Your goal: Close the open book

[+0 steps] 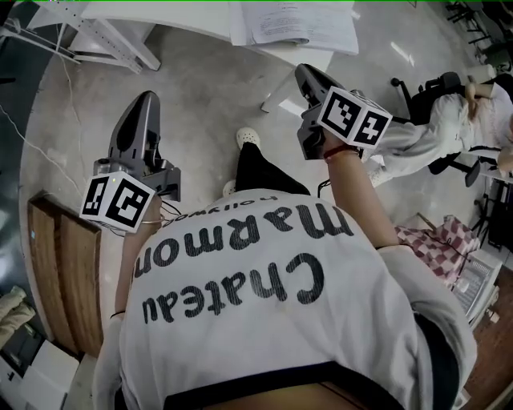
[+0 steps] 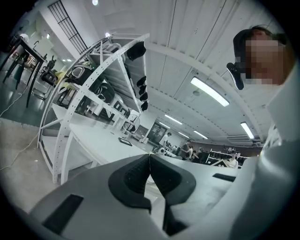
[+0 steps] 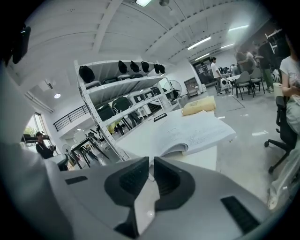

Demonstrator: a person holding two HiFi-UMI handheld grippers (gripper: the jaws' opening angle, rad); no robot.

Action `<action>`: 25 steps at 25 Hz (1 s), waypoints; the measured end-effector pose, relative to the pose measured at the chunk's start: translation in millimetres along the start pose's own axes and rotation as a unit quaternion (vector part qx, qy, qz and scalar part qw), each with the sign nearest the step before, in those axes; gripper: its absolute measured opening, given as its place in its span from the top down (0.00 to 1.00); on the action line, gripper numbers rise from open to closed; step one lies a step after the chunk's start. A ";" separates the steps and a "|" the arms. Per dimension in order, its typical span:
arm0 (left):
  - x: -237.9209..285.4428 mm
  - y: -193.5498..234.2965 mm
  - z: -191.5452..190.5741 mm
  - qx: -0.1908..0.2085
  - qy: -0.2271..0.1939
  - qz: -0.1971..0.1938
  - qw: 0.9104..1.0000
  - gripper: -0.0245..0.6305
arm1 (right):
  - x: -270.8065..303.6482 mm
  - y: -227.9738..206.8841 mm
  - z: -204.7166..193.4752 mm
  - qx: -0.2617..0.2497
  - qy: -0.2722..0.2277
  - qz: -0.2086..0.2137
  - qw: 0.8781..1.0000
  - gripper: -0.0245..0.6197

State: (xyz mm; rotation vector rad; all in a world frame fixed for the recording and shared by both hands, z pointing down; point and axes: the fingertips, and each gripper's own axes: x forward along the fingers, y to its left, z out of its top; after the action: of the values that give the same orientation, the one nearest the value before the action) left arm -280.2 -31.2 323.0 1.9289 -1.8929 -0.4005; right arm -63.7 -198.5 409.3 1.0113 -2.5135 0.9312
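Observation:
The open book (image 1: 293, 24) lies flat on a white table (image 1: 184, 16) at the top of the head view, its pages facing up. In the right gripper view the book (image 3: 197, 131) rests near the table's corner, ahead of and above the jaws. My right gripper (image 1: 305, 72) is shut and empty, just short of the table's edge below the book; the jaws (image 3: 151, 161) stand almost together. My left gripper (image 1: 146, 98) hangs over the floor to the left, away from the book, shut with nothing in it, and its tips (image 2: 150, 157) meet.
A wooden bench (image 1: 64, 272) stands at the left. A seated person on an office chair (image 1: 449, 112) is at the right, near a checked cloth (image 1: 441, 240). A white shelf rack (image 3: 122, 93) rises from the table, and a tan bundle (image 3: 199, 105) lies beyond the book.

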 end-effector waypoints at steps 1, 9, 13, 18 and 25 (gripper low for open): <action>4.1 2.7 2.6 -0.001 -0.003 0.003 1.000 0.93 | 6.9 -0.5 4.9 -0.002 0.001 0.002 1.000 0.89; 29.4 19.1 16.9 -0.004 -0.018 0.031 0.999 0.93 | 52.1 -14.8 48.3 -0.032 0.009 0.002 0.999 0.88; 36.5 23.3 13.1 -0.010 -0.014 0.045 0.999 0.93 | 70.3 -23.2 55.5 -0.100 0.038 -0.006 0.994 0.88; 29.5 34.7 10.4 -0.019 -0.018 0.071 0.997 0.93 | 86.5 -21.2 47.7 -0.190 0.090 0.010 0.977 0.65; 13.5 47.1 1.1 -0.026 -0.016 0.099 0.995 0.93 | 100.0 -9.6 24.0 -0.459 0.162 -0.004 0.874 0.60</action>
State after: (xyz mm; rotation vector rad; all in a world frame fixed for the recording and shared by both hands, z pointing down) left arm -321.7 -44.6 345.5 1.6922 -2.0494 -0.4170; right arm -129.1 -271.5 442.1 0.4844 -2.2097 -0.1533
